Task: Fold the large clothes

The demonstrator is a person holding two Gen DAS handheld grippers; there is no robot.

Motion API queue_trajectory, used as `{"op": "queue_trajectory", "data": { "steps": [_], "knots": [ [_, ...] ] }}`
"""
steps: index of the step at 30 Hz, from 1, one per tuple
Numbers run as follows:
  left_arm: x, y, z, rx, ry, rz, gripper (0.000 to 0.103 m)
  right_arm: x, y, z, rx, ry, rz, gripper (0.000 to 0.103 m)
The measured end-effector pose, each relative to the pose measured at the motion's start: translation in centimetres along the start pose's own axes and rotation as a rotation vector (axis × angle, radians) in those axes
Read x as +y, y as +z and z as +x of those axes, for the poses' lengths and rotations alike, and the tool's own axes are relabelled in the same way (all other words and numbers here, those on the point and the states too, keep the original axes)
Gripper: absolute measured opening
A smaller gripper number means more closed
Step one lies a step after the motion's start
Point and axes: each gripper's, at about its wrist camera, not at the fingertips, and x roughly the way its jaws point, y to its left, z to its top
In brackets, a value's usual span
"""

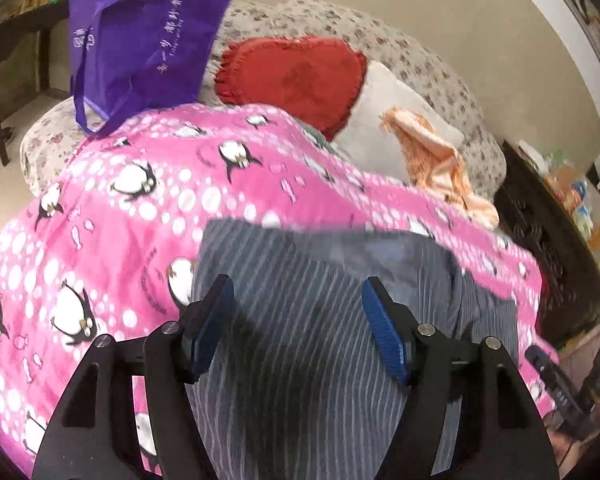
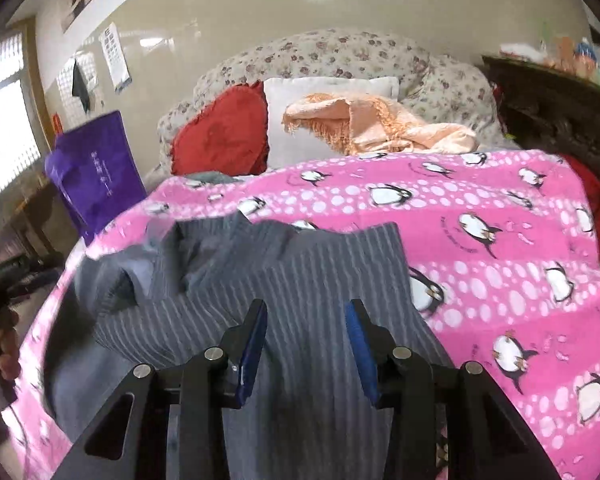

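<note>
A grey striped garment (image 1: 300, 320) lies on a pink penguin blanket (image 1: 112, 208) spread over the bed. It also shows in the right wrist view (image 2: 300, 280), with its left part bunched and folded over. My left gripper (image 1: 298, 292) is open, with its blue pads apart above the garment and nothing between them. My right gripper (image 2: 306, 312) is open too, above the striped cloth near its right edge, with nothing between its pads. The pink blanket (image 2: 480, 240) fills the right of that view.
A purple tote bag (image 1: 144, 36) stands at the blanket's far left. A red heart cushion (image 1: 296, 76), a white pillow (image 2: 300, 120) and a peach fringed cloth (image 2: 380, 124) lie at the bed's head. Dark wooden furniture (image 1: 548, 248) stands to the right.
</note>
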Motion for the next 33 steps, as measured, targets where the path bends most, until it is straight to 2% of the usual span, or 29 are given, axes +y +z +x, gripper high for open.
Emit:
{"op": "queue_trajectory", "data": {
  "steps": [4,6,8,11,13,14,15,16,17,19,20,22,26,28,30,32,33],
  "knots": [
    [-1.5,-3.1,0.9,0.056,-0.031,0.067,0.067,-0.2,-1.0,0.1,0.009,0.045,0.022,0.040],
    [-2.3,-4.9,1.9,0.083,-0.016,0.115,0.067,0.7,-1.1,0.5,0.021,0.092,-0.004,0.040],
    [-2.3,-6.6,2.5,0.087,0.014,0.130,0.067,2.6,-1.2,0.7,0.042,0.214,-0.063,0.040],
    [-1.9,-8.6,2.2,0.054,0.031,0.124,0.067,8.0,-1.9,1.0,0.149,0.482,-0.276,0.040],
    [-1.8,-9.7,1.7,0.020,0.036,0.138,0.067,10.2,-2.6,1.9,0.229,0.603,-0.348,0.039],
    [-1.6,-10.1,1.8,0.012,0.037,0.147,0.069,10.9,-2.8,2.8,0.261,0.630,-0.369,0.039],
    [-1.5,-10.4,2.1,0.018,0.040,0.157,0.069,11.4,-3.0,4.2,0.271,0.562,-0.396,0.039],
    [-1.3,-10.5,2.6,0.024,0.047,0.160,0.069,11.2,-2.7,5.6,0.258,0.444,-0.411,0.036],
    [-1.2,-10.7,2.9,0.021,0.052,0.161,0.070,10.1,-2.1,7.2,0.222,0.259,-0.397,0.029],
    [-1.2,-11.0,3.4,0.015,0.050,0.168,0.073,6.8,-0.7,8.5,0.148,0.087,-0.256,0.026],
    [-1.2,-11.0,3.6,0.016,0.047,0.169,0.075,4.3,-0.2,8.9,0.118,0.077,-0.127,0.026],
    [-1.3,-10.9,3.8,0.019,0.048,0.168,0.078,2.6,-0.4,9.2,0.132,0.113,-0.035,0.028],
    [-1.4,-10.6,4.0,0.048,0.045,0.175,0.081,3.0,-0.9,7.8,0.138,0.147,-0.101,0.029],
    [-1.3,-10.2,4.0,0.089,0.025,0.170,0.081,2.0,-1.2,5.3,0.087,0.185,-0.072,0.029],
    [-0.6,-9.6,3.2,0.129,-0.028,0.154,0.081,1.4,-1.9,3.1,0.064,0.184,-0.049,0.030],
    [0.7,-9.0,1.0,0.115,-0.070,0.114,0.081,0.2,-2.8,0.7,0.049,0.186,-0.009,0.036],
    [1.6,-8.8,-0.6,0.088,-0.060,0.102,0.081,-0.6,-3.4,-0.8,0.039,0.189,0.014,0.045]
  ]
}}
